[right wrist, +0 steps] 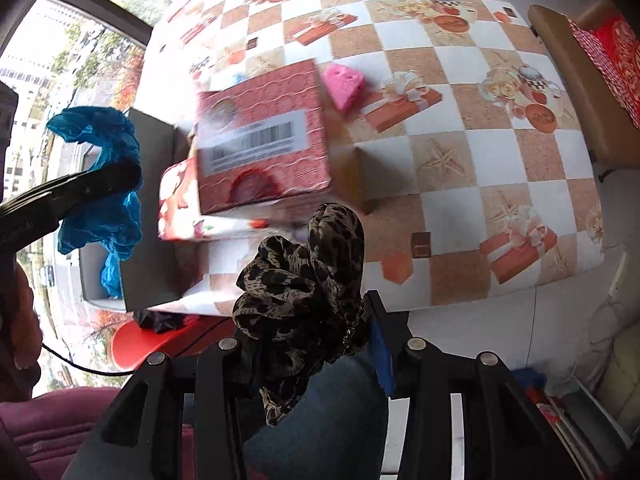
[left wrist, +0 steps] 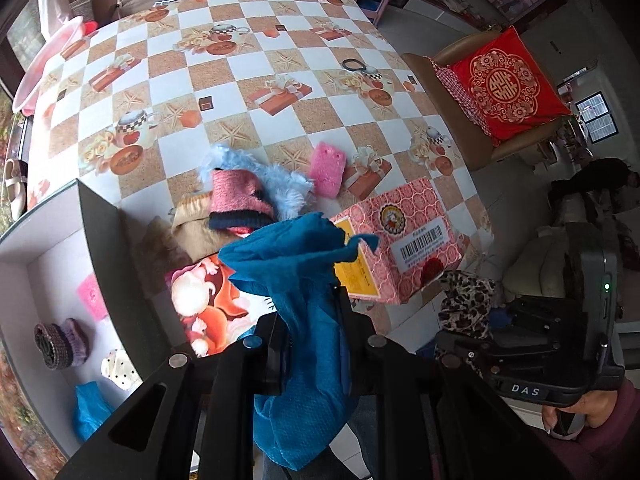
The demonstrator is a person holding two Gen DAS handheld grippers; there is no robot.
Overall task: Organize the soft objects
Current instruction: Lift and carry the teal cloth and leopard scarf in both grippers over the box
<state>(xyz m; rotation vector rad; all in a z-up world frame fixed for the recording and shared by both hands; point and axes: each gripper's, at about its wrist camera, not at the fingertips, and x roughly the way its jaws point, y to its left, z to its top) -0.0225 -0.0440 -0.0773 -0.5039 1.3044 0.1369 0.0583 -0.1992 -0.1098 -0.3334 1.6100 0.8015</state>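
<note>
Left gripper (left wrist: 316,344) clamps a crumpled, textured teal cloth (left wrist: 304,280); right gripper (right wrist: 308,344), slightly parted, grips a bunched leopard-print scrunchie (right wrist: 304,276).

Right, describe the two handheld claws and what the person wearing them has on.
Both claws are matte black with angular, hollow-framed fingers and round silver bolts. The left claw shows this up close; the right claw has a blue pad on one finger. Its body is dark grey, marked "DAS", with a green light. A black cable trails. The sleeve is maroon.

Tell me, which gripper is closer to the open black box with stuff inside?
Left. The left gripper with its blue cloth hangs beside the black box; the right gripper is farther away.
</note>
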